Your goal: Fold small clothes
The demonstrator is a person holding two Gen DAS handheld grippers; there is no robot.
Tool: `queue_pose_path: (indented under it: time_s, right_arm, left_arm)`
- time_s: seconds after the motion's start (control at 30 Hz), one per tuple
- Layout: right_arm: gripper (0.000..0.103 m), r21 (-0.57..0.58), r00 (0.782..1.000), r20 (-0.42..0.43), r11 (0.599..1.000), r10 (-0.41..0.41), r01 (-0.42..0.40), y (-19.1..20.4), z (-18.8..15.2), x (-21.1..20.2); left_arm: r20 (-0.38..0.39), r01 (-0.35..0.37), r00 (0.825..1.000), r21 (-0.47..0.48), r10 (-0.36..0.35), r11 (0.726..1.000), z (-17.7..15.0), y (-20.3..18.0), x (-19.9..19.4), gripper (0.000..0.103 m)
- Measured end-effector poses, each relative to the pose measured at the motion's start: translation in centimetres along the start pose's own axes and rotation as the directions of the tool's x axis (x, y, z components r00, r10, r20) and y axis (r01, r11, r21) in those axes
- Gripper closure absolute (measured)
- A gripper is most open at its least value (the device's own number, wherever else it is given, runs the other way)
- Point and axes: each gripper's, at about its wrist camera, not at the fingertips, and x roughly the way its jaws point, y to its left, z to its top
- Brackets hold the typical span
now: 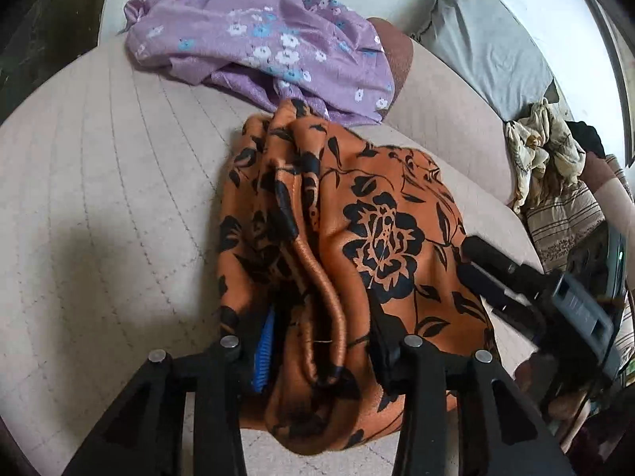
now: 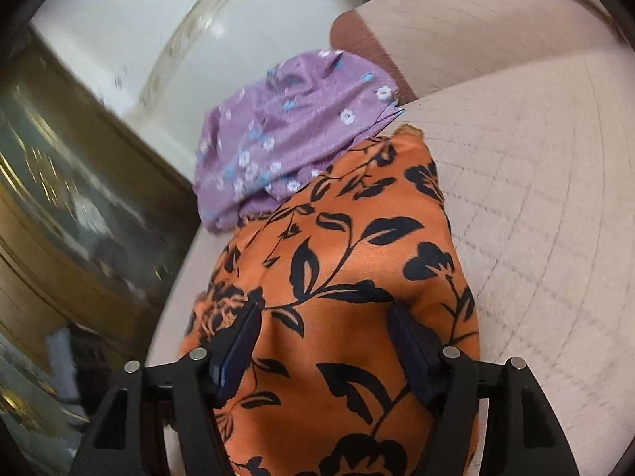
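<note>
Floral garment [image 1: 357,238] on sofa seat [image 1: 99,198]; second garment [image 1: 258,39] behind, touching; pillow [image 1: 484,39] far right.

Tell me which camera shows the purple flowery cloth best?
The left wrist view: the purple floral garment spreads wide and sharp there. The right wrist view shows it smaller, blurred, partly behind the orange floral garment.

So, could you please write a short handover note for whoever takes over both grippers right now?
Left gripper: wide, with bunched folds of the orange floral garment between its fingers; whether it grips is unclear.
Right gripper: wide too, fingers straddling the same garment.
The garment lies rumpled on the beige quilted cushion, its far end touching the purple floral garment, which is unfolded.
Done: nothing neatly folded.
Left: flatten and fold orange, then purple.
</note>
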Motion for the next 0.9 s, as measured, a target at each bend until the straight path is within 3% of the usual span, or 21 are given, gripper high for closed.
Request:
queue_pose_path:
  time_s: [0.1,0.2,0.3,0.33,0.43,0.47,0.57,0.67,0.77,0.83,0.9]
  right_arm:
    - [0.038,0.019,1.000,0.015,1.000,0.021,-0.021,0.3,1.9,-0.4]
    - [0.050,0.008,0.996,-0.028,0.997,-0.080,0.080,0.7,4.2,1.6]
    - [0.069,-0.055,0.976,-0.097,0.980,-0.195,0.190,-0.1,5.0,5.9]
    - [0.069,-0.110,0.969,-0.111,0.972,-0.221,0.209,-0.1,5.0,7.3]
    - [0.069,-0.121,0.948,-0.153,0.958,-0.278,0.261,1.0,5.9,7.9]
    - [0.066,-0.151,0.949,-0.153,0.955,-0.276,0.254,2.0,6.3,7.6]
    - [0.066,-0.214,0.984,-0.136,0.973,-0.118,0.087,4.8,6.4,6.7]
    - [0.066,-0.270,0.985,-0.166,0.963,-0.053,0.006,7.5,5.7,8.0]
    - [0.065,-0.332,0.952,-0.265,0.941,-0.154,0.060,7.7,3.7,13.2]
    - [0.066,-0.382,0.959,-0.213,0.919,-0.186,0.093,8.0,3.3,14.4]
    - [0.066,-0.363,0.953,-0.221,0.925,-0.205,0.115,8.2,3.7,14.8]
  left_arm:
    - [-0.001,-0.023,1.000,0.016,0.023,1.000,-0.1,-0.4,0.1,0.055]
    - [-0.007,-0.031,0.999,-0.001,0.031,1.000,-0.1,-0.5,0.4,0.047]
    - [-0.015,-0.042,0.999,-0.016,0.042,0.999,0.1,-0.1,0.8,0.039]
    - [-0.017,-0.044,0.999,-0.020,0.044,0.999,0.1,-0.1,0.8,0.039]
    - [-0.026,-0.063,0.998,-0.018,0.062,0.998,0.0,-0.2,0.4,0.039]
    - [-0.030,-0.065,0.997,-0.016,0.064,0.998,-0.1,-0.2,0.3,0.039]
    - [-0.035,-0.068,0.997,-0.013,0.068,0.998,-0.6,0.0,-0.4,0.038]
    - [-0.037,-0.084,0.996,0.003,0.084,0.996,-1.3,0.1,-1.0,0.033]
    - [-0.045,-0.132,0.990,0.009,0.132,0.991,-1.8,0.6,-1.2,0.026]
    - [-0.063,-0.111,0.992,-0.027,0.109,0.993,-1.8,1.4,-1.0,0.025]
    - [-0.076,-0.088,0.994,-0.060,0.083,0.994,-1.6,2.0,-0.9,0.023]
